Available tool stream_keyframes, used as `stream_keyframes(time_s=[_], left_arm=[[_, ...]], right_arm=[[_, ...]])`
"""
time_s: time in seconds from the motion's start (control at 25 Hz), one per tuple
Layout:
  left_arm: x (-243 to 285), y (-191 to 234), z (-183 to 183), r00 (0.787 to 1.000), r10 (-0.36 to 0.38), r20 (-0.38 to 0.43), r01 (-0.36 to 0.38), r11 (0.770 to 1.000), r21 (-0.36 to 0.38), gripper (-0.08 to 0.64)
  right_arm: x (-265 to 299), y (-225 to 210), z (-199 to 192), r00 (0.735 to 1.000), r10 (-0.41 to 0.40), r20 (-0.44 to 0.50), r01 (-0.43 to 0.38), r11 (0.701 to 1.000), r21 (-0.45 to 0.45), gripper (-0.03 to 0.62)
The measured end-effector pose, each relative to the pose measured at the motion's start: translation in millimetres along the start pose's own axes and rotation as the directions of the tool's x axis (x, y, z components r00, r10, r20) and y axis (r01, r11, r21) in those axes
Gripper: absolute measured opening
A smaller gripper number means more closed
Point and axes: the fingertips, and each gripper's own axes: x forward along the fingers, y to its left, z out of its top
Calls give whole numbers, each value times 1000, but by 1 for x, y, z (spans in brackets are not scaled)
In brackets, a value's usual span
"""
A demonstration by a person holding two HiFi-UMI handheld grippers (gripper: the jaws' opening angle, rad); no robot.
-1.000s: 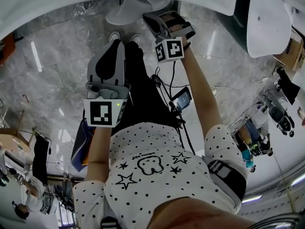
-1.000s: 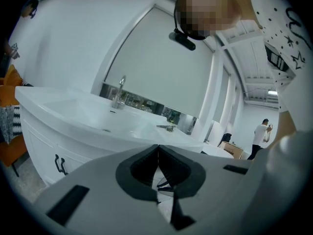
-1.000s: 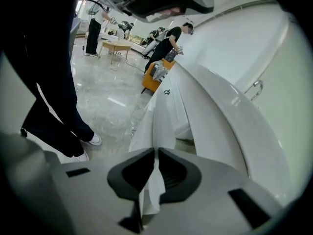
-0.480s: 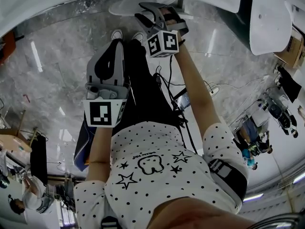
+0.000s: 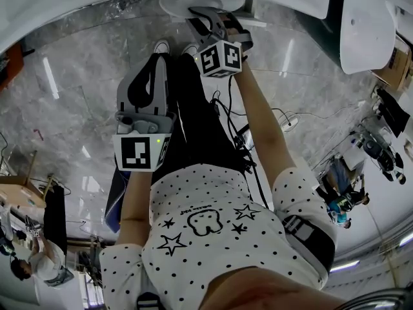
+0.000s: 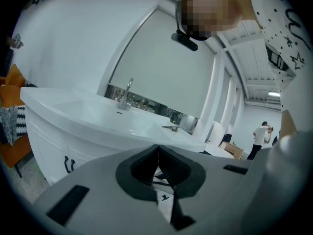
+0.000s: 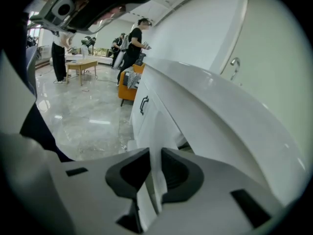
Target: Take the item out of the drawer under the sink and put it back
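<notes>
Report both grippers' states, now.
Left gripper: shut, nothing in it.
Right gripper: jaws have just been closing, now clamped on the white cabinet panel.

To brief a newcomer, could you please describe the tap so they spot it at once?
In the left gripper view, find the long white sink counter. Toward its back stands the tap, slim, upright and chrome, unlike the low metal piece further right.

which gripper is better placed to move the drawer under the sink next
Right. The right gripper has just been closing its jaws on the drawer front, which stands between them; the left gripper is shut, empty and held back.
</notes>
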Motion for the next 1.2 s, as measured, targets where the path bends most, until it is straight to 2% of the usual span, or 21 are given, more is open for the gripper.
stream_keyframes(time_s=[0.2, 0.52, 0.8, 0.92, 1.2], left_arm=[[1, 0, 9, 1000, -23, 14, 22, 1000, 6, 5], [1, -11, 34, 996, -71, 47, 69, 997, 42, 5], [-5, -30, 55, 993, -100, 64, 96, 993, 71, 5], [-7, -38, 66, 991, -109, 74, 104, 993, 63, 5], [-15, -49, 95, 986, -127, 107, 117, 988, 97, 5]], right_arm=[[-21, -18, 12, 996, -79, 28, 77, 993, 86, 63], [-73, -28, 41, 979, -188, 77, 179, 978, 110, 60], [-121, -31, 61, 965, -236, 115, 217, 963, 160, 60], [-141, -36, 65, 957, -262, 125, 234, 951, 202, 60], [-180, -45, 77, 938, -319, 133, 271, 918, 288, 60]])
